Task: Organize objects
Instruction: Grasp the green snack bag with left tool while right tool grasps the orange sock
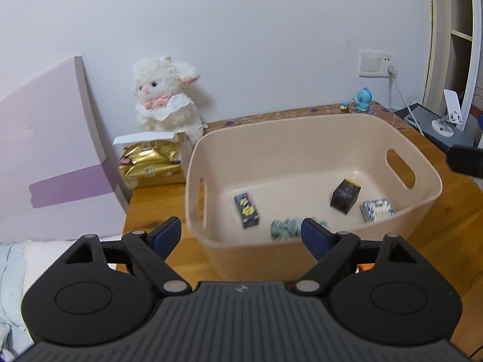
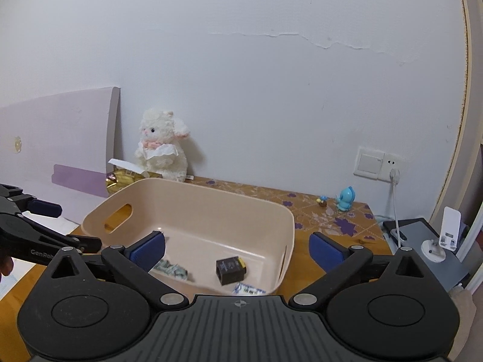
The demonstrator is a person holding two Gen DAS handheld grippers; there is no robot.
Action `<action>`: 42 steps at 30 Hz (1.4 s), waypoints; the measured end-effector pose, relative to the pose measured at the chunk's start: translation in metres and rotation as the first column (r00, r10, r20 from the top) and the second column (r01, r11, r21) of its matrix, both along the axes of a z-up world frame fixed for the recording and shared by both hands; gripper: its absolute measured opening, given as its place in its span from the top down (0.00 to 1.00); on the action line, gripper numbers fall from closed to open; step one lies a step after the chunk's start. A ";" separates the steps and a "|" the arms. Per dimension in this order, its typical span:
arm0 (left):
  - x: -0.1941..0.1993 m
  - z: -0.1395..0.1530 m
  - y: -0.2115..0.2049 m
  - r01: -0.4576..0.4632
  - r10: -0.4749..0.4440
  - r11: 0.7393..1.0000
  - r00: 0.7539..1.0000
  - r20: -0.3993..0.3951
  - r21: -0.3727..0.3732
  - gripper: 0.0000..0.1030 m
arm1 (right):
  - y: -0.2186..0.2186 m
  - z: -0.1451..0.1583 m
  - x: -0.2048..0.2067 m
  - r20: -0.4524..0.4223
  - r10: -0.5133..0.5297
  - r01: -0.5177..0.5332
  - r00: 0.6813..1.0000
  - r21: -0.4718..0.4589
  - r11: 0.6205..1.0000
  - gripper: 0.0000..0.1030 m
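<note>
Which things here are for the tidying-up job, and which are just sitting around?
For the job:
- beige plastic tub with handle slots
- dark starry box
- black box
- pale blue patterned box
- blurred greenish packet

Just sitting around:
- white plush lamb
- gold foil pack
- small blue figurine
- white phone stand

Left wrist: we look down and forward over the left gripper (image 1: 241, 235), close to the bin's (image 1: 314, 126) near rim.
Right wrist: we face the bin (image 2: 193, 190) from the desk's (image 2: 305, 271) right edge.
Shared: bin, plush lamb (image 1: 166, 96), wall.
</note>
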State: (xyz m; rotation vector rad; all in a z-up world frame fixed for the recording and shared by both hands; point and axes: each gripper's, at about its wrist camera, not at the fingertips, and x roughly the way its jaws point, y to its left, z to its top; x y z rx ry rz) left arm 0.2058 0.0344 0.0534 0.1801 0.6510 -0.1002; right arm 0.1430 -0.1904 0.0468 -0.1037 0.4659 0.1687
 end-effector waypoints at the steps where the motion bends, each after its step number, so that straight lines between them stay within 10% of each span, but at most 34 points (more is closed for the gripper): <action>1: -0.005 0.000 0.003 -0.004 0.004 1.000 1.000 0.000 0.001 0.15 | 0.001 -0.001 -0.003 -0.004 0.002 -0.002 1.000 -0.001 1.000 0.00; 29: -0.043 -0.085 0.013 0.061 -0.058 0.998 0.977 -0.205 0.009 0.15 | 0.016 -0.122 -0.017 -0.315 0.030 -0.055 0.949 -0.072 0.996 0.00; 42: -0.015 -0.112 -0.001 0.188 -0.187 0.982 0.956 -0.226 -0.016 0.15 | 0.030 -0.146 0.010 -0.324 0.087 -0.114 0.942 -0.066 0.991 0.03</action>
